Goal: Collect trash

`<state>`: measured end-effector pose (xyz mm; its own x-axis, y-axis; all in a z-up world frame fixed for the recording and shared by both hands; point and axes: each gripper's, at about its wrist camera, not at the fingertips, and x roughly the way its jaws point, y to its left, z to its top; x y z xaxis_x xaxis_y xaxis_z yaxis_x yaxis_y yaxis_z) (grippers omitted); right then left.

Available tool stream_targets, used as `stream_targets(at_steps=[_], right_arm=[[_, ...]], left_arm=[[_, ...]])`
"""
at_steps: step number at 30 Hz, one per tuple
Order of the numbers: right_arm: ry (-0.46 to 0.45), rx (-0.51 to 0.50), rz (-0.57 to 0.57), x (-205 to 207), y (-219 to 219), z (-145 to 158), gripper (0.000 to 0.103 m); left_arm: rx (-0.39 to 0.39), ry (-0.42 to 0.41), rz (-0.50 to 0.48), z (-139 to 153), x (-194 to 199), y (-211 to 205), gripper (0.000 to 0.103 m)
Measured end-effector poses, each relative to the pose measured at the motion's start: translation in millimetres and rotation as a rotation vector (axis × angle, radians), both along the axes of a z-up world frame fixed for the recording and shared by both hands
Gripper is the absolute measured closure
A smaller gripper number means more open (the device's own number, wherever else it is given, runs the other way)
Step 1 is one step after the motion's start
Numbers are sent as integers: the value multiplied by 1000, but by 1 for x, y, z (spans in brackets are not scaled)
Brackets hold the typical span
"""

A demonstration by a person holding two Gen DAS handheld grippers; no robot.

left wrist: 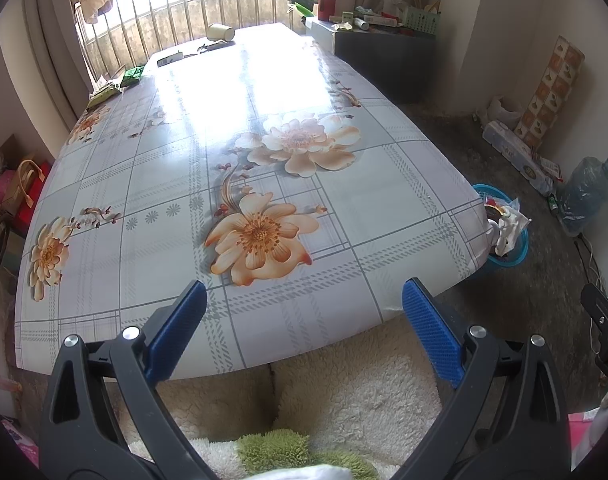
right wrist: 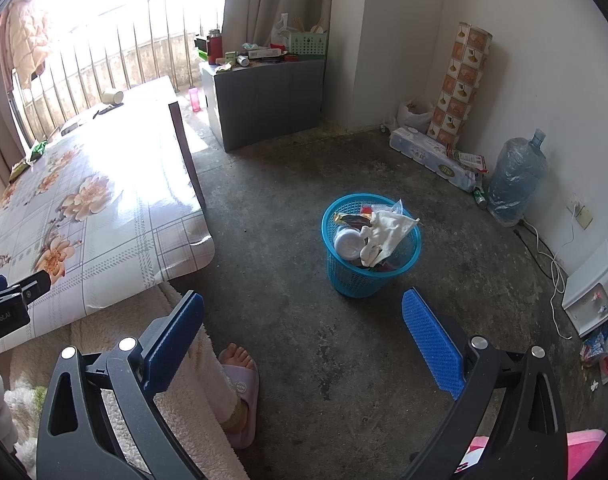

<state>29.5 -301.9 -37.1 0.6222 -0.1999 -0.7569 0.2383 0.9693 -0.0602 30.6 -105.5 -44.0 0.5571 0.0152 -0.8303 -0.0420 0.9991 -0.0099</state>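
Both claws released, left gripper (left wrist: 302, 312) and right gripper (right wrist: 302, 312) hold nothing | paper cup (left wrist: 220, 32) at table (left wrist: 383, 208) far edge | your overfull basket (right wrist: 369, 276) may spill.

"GenRobot.AI" partly readable on left tongs body (right wrist: 2, 314); other print too small to read.

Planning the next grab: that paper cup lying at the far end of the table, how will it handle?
The cup lies on its side, so a nudge would probably roll it. It looks like thin paper: likely light, and easily crushed.
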Motion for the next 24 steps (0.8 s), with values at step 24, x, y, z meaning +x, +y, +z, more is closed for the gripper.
stream_targets(at_steps=[24], right_arm=[[-3,3,-2,-1,-2,-1,6]], left_arm=[[7,-10,-18,0,-3,-1,9]])
